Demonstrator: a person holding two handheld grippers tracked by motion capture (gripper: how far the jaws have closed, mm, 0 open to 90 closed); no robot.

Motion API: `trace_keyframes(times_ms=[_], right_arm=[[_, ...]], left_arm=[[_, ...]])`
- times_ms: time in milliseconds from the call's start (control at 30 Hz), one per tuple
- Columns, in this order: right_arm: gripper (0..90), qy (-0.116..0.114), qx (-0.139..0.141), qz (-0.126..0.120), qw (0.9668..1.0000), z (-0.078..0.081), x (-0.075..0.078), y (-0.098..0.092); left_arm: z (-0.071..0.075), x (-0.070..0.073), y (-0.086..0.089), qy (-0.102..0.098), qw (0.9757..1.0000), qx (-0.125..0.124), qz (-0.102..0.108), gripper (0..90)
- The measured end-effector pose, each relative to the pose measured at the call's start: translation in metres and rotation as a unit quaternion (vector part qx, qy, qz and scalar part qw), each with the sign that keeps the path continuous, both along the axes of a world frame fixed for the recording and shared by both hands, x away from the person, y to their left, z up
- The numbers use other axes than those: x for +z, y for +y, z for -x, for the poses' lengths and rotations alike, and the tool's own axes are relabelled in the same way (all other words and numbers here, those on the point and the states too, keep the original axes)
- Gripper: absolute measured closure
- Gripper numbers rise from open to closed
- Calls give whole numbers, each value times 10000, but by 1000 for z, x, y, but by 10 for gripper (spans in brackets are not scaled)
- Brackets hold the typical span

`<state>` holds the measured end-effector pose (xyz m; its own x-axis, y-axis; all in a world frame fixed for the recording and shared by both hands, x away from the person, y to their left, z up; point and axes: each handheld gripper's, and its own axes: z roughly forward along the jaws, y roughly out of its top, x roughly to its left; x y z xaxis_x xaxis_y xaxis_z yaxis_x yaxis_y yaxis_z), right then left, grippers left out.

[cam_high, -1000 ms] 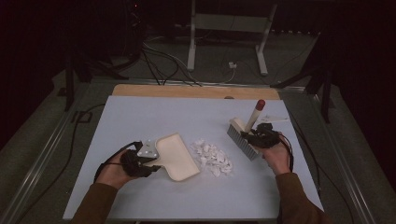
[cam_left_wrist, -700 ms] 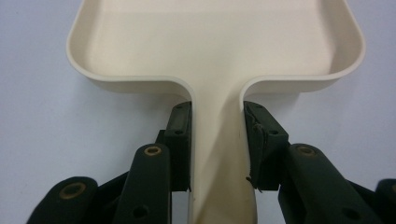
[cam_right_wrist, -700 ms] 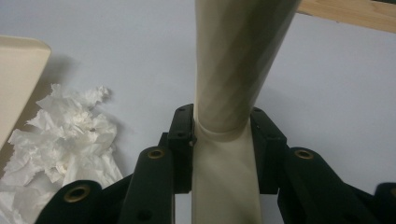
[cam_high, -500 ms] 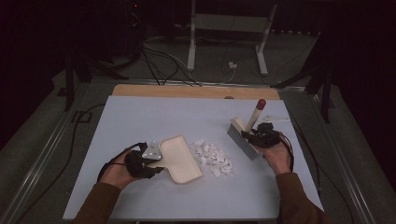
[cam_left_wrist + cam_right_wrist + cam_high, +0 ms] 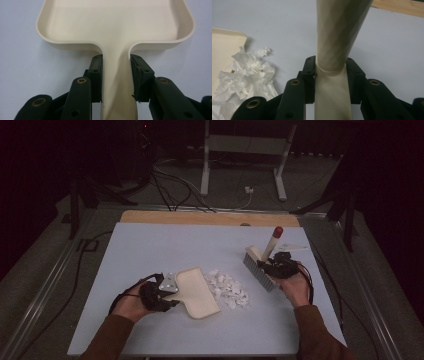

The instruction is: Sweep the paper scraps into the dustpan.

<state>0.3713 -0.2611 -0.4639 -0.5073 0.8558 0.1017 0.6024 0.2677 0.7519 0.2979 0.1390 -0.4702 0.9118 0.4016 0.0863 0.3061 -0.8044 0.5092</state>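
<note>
1. Black jaws of my left gripper [image 5: 115, 75] are clamped on the narrow neck of the cream dustpan [image 5: 115, 25]; both pads press flat against the handle, one on each side, with no gap that I can see
2. My right gripper [image 5: 330, 77] is clamped the same way on the cream handle of the brush [image 5: 260, 267], just where the flat neck meets the round shaft; in the high view the shaft tilts up and away from me and ends in a red tip
3. Since a second ago the dustpan has slid across the table [image 5: 150, 245] toward the paper scraps [image 5: 227, 287] and turned a little, so its open lip now lies just beside the left edge of the pile, perhaps touching it; the brush has hardly moved and stands at the far right side of the pile
4. I judge this to be a sweep being set up: pan set on one side, bristles on the other, scraps between them, none yet in the pan
5. Materials: the pan is smooth moulded plastic, shallow, with a raised rounded rim and a matt sheen; the brush head carries a dense row of grey bristles; the scraps are torn white paper, crumpled and light, likely to scatter under a fast stroke; the tabletop is a pale, even, matt sheet with a bare wooden strip at its far edge
</note>
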Motion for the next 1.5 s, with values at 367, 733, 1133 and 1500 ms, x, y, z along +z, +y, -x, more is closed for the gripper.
trace_keyframes(times_ms=[367,733,1133,1500], right_arm=[[675,-404,131,93,9991,5,9,21],[675,-436,502,287,9974,-2,6,50],[674,-317,736,405,9960,-8,0,65],[674,-359,1455,468,9876,-4,2,82]], left_arm=[[-3,-3,-7,84,9999,-124,3,667],[0,3,3,84,10000,-40,-15,666],[-9,-4,4,445,9990,21,78,666],[-14,-5,0,498,9987,-2,101,666]])
